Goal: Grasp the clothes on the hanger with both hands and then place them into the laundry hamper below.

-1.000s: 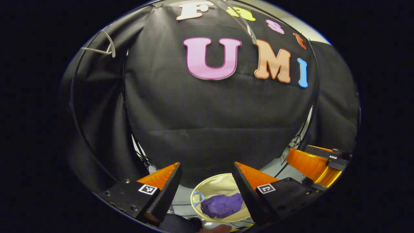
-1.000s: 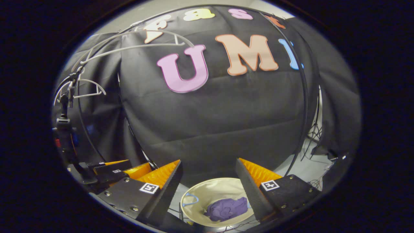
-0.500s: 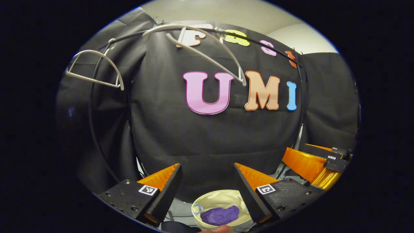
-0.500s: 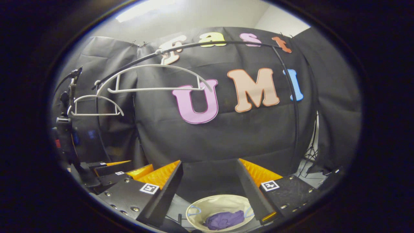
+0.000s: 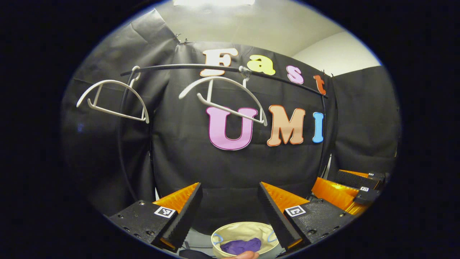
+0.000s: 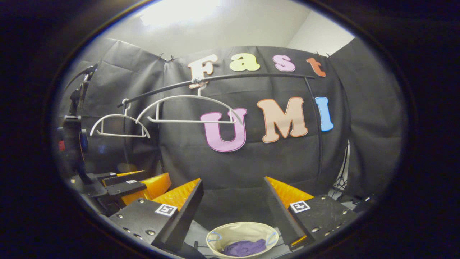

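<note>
Left gripper view: my left gripper (image 5: 230, 208) is spread wide, nothing between its fingers.
Right gripper view: my right gripper (image 6: 233, 207) is just as wide and bare.
Clothes: purple clothes (image 6: 244, 247) lie bunched in the cream laundry hamper (image 6: 224, 232) below (low between my fingers).
Hangers: two white hangers (image 6: 188, 109) hang bare on the black rail (image 6: 251, 75).

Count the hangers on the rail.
2. One white hanger hangs at the left end of the rail; the other white hanger hangs beside it, nearer the middle. Both are bare.
</note>
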The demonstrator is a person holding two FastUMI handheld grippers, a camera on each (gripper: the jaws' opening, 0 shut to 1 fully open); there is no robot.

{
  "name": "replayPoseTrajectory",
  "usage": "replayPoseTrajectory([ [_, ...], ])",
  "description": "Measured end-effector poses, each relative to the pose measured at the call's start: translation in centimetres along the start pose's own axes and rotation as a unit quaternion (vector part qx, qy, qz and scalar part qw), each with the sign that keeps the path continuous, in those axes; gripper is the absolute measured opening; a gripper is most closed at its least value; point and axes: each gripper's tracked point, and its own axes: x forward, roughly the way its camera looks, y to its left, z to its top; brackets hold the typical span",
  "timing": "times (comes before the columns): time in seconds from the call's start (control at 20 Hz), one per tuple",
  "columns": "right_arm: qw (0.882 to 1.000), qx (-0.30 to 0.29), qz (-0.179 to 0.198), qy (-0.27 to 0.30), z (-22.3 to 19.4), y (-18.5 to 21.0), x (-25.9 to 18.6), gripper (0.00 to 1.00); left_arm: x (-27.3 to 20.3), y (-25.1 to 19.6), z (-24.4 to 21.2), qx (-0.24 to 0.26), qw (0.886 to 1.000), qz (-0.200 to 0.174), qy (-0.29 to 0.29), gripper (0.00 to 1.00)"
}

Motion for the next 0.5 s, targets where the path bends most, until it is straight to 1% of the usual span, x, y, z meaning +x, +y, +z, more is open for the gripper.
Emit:
replayPoseTrajectory([
  [0.05,1.0,-0.002,-0.002,-0.001,0.3,-0.2,-0.6,1.0,-0.5,0.1,0.6,-0.002,1.0,0.001,-0.005,0.95],
  [0.15,1.0,-0.002,-0.004,-0.005,0.8,-0.3,-2.1,1.0,-1.7,-0.1,1.6,-0.002,1.0,-0.002,-0.015,0.95],
  [0.2,1.0,-0.002,-0.007,-0.008,1.1,-0.6,-3.1,0.92,-2.4,-0.3,2.0,0.001,1.0,-0.006,-0.017,0.95],
  [0.25,1.0,-0.002,-0.006,-0.008,1.1,-0.5,-3.8,1.0,-3.0,-0.3,2.2,0.007,1.0,-0.007,-0.018,0.95],
  [0.4,1.0,0.001,0.004,-0.011,1.8,-0.5,-6.3,1.0,-4.7,-0.1,2.7,0.015,1.0,0.005,-0.013,0.94],
  [0.5,1.0,0.003,0.012,-0.022,3.0,-0.6,-7.8,1.0,-5.8,-1.0,3.4,0.013,1.0,-0.001,-0.016,0.95],
])
